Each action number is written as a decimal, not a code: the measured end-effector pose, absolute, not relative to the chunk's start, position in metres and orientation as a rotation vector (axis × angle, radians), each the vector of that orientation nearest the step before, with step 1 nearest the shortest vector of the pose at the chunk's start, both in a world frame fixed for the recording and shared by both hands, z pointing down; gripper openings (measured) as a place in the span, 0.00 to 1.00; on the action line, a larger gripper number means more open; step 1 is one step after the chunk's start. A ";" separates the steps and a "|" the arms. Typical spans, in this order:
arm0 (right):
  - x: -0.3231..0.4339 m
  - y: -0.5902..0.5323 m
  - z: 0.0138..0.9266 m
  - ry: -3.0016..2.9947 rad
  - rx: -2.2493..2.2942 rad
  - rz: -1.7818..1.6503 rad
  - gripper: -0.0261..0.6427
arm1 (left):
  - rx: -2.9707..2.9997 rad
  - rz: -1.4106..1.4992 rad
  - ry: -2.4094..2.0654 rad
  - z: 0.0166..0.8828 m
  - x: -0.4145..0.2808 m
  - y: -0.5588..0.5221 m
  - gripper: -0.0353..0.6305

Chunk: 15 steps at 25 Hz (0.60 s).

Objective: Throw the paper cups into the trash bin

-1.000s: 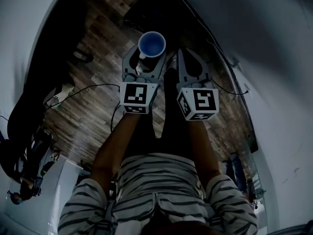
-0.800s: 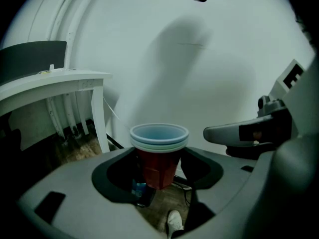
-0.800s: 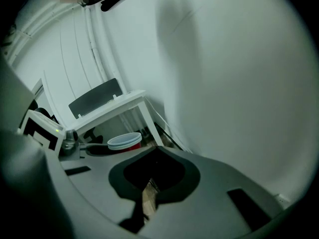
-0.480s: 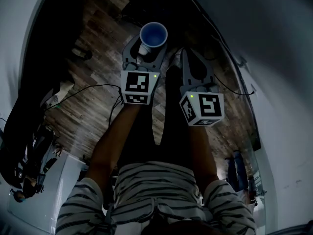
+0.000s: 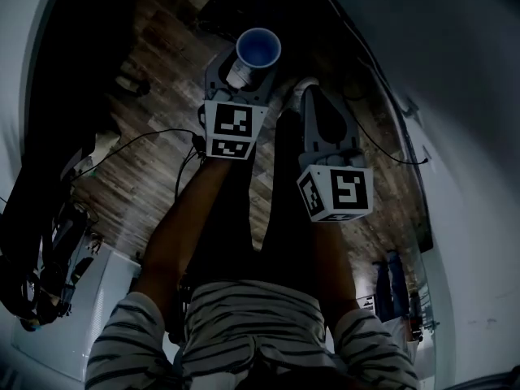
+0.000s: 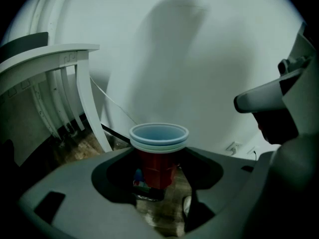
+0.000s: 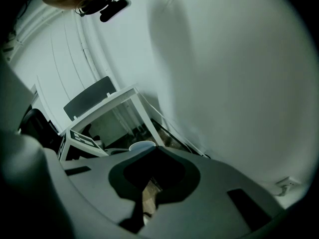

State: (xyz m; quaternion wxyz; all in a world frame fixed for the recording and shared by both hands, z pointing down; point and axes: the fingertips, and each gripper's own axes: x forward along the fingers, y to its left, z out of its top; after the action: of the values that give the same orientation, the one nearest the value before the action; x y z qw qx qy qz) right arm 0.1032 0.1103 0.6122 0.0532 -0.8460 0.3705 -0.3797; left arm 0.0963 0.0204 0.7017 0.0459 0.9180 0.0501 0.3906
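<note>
Cups: stacked red paper cups (image 6: 157, 166), upright, at 12 o'clock in head view, over wood floor (image 5: 154, 96).
Left claw (image 5: 242, 75): clamped on the cups' lower body.
Right claw (image 7: 147, 195): together, empty, at 4 o'clock of left.

**A:** Any room ahead of the left tongs (image 5: 242, 70), with the paper cups (image 5: 258, 49) clamped in them?

**B:** Mostly open wood floor (image 5: 162, 47) at 11 o'clock in the head view. White wall (image 5: 463, 96) closes off 1 to 4.

**A:** Left side?

**B:** Black cable (image 5: 154, 134) loops across the floor at 9, dark gear (image 5: 49, 250) piled at 8. In the left gripper view there's a white furniture leg (image 6: 92, 98) at 9 o'clock, wall dead ahead.
</note>
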 end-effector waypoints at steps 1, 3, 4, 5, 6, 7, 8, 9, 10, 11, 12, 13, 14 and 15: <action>0.103 0.112 0.615 1.116 -2.571 -1.158 0.07 | 2.804 1.204 0.167 0.707 0.097 0.022 0.50; 0.102 0.113 0.619 1.099 -2.572 -1.162 0.07 | 2.802 1.224 0.196 0.716 0.097 0.024 0.50; 0.101 0.113 0.621 1.097 -2.573 -1.165 0.07 | 2.802 1.234 0.207 0.721 0.098 0.024 0.50; 0.101 0.113 0.624 1.094 -2.573 -1.168 0.07 | 2.805 1.244 0.216 0.725 0.098 0.024 0.50; 0.101 0.114 0.626 1.090 -2.571 -1.172 0.07 | 2.808 1.254 0.223 0.728 0.099 0.025 0.50; 0.101 0.115 0.629 1.084 -2.569 -1.175 0.07 | 2.809 1.264 0.230 0.732 0.099 0.025 0.50; 0.102 0.116 0.631 1.078 -2.567 -1.176 0.07 | 2.809 1.272 0.239 0.736 0.100 0.026 0.50; 0.102 0.116 0.634 1.072 -2.566 -1.177 0.07 | 2.807 1.280 0.250 0.741 0.100 0.027 0.50; 0.102 0.117 0.636 1.067 -2.565 -1.176 0.07 | 2.805 1.287 0.258 0.746 0.101 0.027 0.50; 0.102 0.117 0.638 1.064 -2.565 -1.176 0.07 | 2.805 1.292 0.262 0.751 0.100 0.027 0.50; 0.102 0.117 0.640 1.065 -2.564 -1.175 0.07 | 2.803 1.298 0.264 0.756 0.099 0.027 0.50; 0.102 0.118 0.641 1.068 -2.563 -1.174 0.07 | 2.799 1.307 0.264 0.761 0.098 0.028 0.50; 0.101 0.118 0.643 1.076 -2.565 -1.173 0.07 | 2.795 1.315 0.265 0.765 0.097 0.029 0.50; 0.101 0.118 0.644 1.086 -2.570 -1.172 0.07 | 2.795 1.323 0.267 0.768 0.097 0.030 0.50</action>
State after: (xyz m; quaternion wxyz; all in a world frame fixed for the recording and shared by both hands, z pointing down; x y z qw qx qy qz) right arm 0.1007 0.1180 0.6443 0.0578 -0.8478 0.3583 -0.3867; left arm 0.0967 0.0297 0.7685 0.0192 0.9004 0.0862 0.4261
